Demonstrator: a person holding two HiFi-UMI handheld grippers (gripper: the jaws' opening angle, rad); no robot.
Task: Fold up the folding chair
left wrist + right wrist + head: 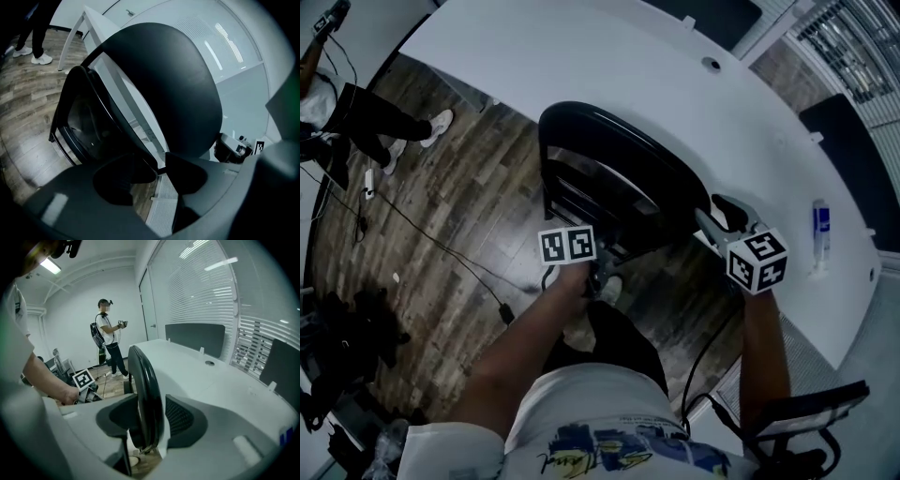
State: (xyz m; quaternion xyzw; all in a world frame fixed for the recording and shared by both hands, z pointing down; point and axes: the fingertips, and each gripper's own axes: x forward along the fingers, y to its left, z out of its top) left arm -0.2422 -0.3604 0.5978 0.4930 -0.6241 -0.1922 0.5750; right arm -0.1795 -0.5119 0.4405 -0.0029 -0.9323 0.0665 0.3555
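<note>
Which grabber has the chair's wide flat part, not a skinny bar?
The right gripper: the folding chair's broad black panel stands edge-on between its jaws. The left gripper pinches a thin frame bar.

Blocked on the right by white table (628,66), close against folding chair (666,197); open at left over wood floor (459,197), crossed by cable (441,246).

The chair (609,178) stands before a table (581,56) (bottle (821,228) atop).

Dim bluish light, fisheye-warped dark edges, soft blurred foreground
</note>
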